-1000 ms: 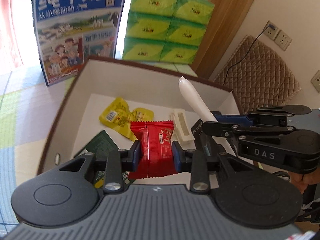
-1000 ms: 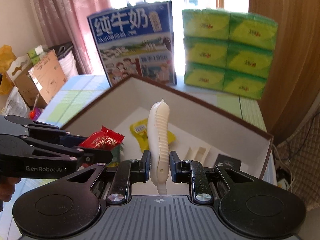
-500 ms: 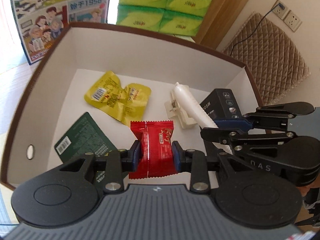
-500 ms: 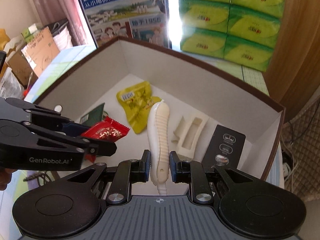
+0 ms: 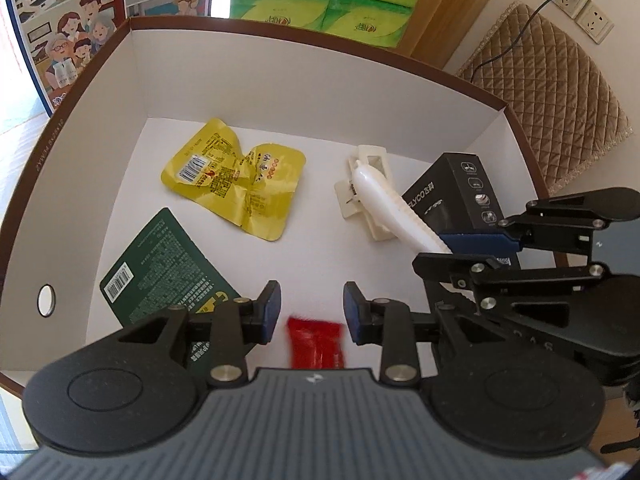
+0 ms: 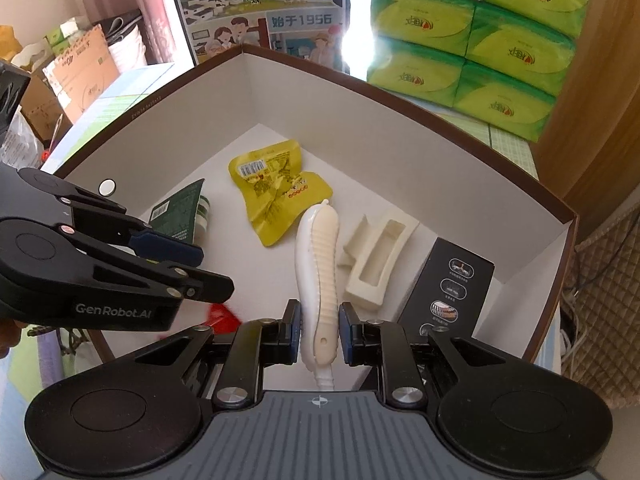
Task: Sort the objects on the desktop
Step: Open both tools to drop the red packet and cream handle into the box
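My left gripper (image 5: 311, 307) hangs open over the near part of the brown-rimmed white box (image 5: 280, 80). A red snack packet (image 5: 316, 342) shows blurred just below its jaws, free of them. The same red snack packet (image 6: 222, 316) peeks out under the left gripper (image 6: 196, 268) in the right wrist view. My right gripper (image 6: 319, 334) is shut on a white ribbed utility knife (image 6: 319, 256), held above the box floor and pointing into it. The left wrist view shows that white utility knife (image 5: 394, 206) in the right gripper (image 5: 468, 246).
On the box floor lie a yellow packet (image 5: 236, 188), a green packet (image 5: 160, 268), a cream hair clip (image 6: 378, 260) and a black carton (image 6: 448, 284). Behind the box stand a blue milk carton (image 6: 260, 4) and stacked green tissue packs (image 6: 480, 36).
My left gripper has opened and let go of the red snack packet, which drops toward the box floor. Both grippers have moved lower into the box.
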A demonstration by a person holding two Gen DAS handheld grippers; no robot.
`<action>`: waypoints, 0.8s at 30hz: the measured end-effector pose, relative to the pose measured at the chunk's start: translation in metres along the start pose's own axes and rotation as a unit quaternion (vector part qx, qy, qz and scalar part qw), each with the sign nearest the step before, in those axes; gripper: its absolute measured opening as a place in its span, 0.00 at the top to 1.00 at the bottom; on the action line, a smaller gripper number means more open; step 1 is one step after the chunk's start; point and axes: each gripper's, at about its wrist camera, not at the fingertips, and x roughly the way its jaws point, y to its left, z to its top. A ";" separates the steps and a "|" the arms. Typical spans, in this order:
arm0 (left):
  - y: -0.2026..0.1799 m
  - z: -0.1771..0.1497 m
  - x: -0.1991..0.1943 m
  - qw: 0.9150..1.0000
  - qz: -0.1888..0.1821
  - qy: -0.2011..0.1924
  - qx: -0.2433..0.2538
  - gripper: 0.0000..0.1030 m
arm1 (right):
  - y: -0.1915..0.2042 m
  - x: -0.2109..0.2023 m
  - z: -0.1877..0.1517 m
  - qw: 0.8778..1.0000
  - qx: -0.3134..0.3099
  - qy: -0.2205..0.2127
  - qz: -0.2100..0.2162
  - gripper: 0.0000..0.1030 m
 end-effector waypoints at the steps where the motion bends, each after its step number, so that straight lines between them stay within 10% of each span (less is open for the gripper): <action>1: 0.000 0.000 0.000 1.000 -0.001 0.000 0.001 0.71 | 0.001 0.000 0.000 1.000 -0.001 0.001 0.000 0.84; 16: 0.006 0.003 -0.009 0.999 0.034 0.001 0.018 0.52 | 0.010 0.011 0.001 0.999 -0.025 0.004 -0.021 0.82; 20: 0.006 0.004 -0.013 0.998 0.047 -0.002 0.029 0.46 | 0.012 0.003 -0.001 0.999 -0.033 -0.013 -0.031 0.34; 24: 0.007 0.003 -0.019 0.997 0.064 -0.006 0.045 0.31 | 0.016 -0.009 -0.003 0.998 -0.047 -0.023 -0.025 0.21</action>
